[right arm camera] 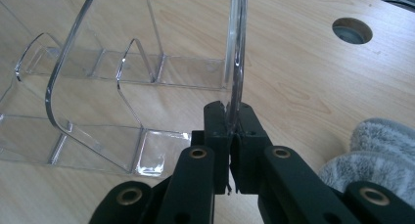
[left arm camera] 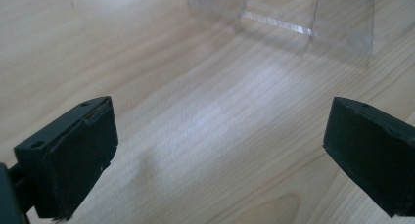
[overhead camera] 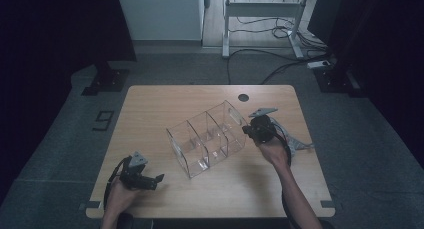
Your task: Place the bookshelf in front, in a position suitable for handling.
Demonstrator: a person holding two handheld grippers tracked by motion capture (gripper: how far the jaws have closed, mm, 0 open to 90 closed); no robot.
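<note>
Clear acrylic organizer (overhead camera: 210,139) sits mid-table, three compartments, angled diagonally, all bays look empty.

Right gripper (overhead camera: 248,130) is at the organizer's right end, jaws pinched tight on the edge of its end wall. In the right gripper view that clear wall (right arm camera: 237,62) runs straight up out of the closed right gripper (right arm camera: 234,117), so the grip is solid, on the thin edge only.

Left gripper (overhead camera: 159,179) is parked well off the organizer's near-left corner, low to the wooden table (overhead camera: 150,104), jaws spread wide, nothing between them. In the left gripper view the organizer's clear base (left arm camera: 293,18) is ahead of the jaws and apart from them.

Grey fluffy cloth (right arm camera: 377,150) lies just right of the organizer, beside the right gripper, not touching the acrylic. Round cable hole (overhead camera: 243,97) is behind the organizer.

Progress, my read: grasp done, organizer's base flat on the table, so the reposition or lift has barely begun. Left: the actual move, likely one-handed unless the left gripper comes in to steady the far end. A thin-wall pinch could slip or twist.
</note>
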